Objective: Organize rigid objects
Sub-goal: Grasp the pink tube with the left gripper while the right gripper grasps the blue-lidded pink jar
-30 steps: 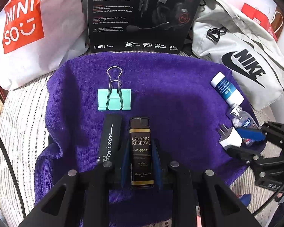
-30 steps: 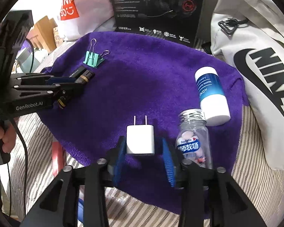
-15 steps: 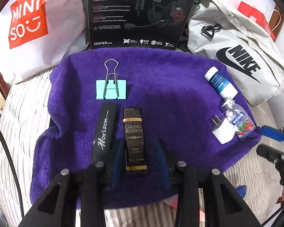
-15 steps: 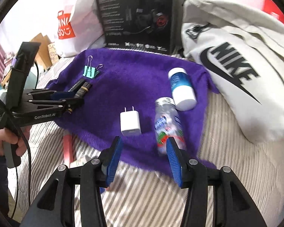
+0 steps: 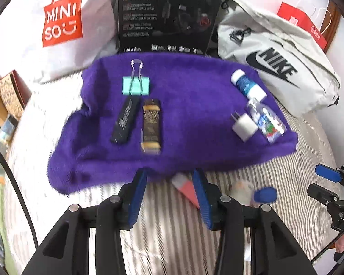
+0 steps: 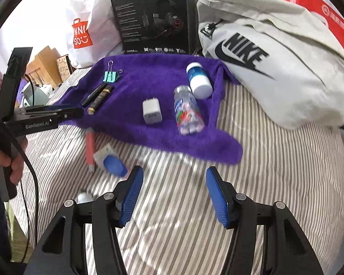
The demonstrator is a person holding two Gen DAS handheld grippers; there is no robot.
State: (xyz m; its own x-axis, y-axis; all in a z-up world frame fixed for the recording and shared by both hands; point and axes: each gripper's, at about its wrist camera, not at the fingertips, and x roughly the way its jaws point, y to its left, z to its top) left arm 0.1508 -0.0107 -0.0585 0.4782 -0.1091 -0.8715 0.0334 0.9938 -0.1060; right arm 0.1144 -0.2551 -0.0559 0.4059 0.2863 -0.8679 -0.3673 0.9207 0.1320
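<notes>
On the purple towel lie a teal binder clip, a black bar, a black-and-gold lighter, a white charger plug, a clear pill bottle and a blue-and-white bottle. My left gripper hangs over the towel's near edge, jaws opening, nothing between them. My right gripper is over the striped bedding in front of the towel, jaws opening and empty. The charger plug and the pill bottle lie beyond it.
A pink tube and a blue-capped item lie on the striped bedding near the towel. Behind the towel stand a white shopping bag, a black headset box and a grey sports bag. A hand holds the left gripper.
Both grippers pulled back off the towel towards the bedding. The left let go of the black-and-gold lighter and the right drew away from the charger plug. Both jaws widened.
</notes>
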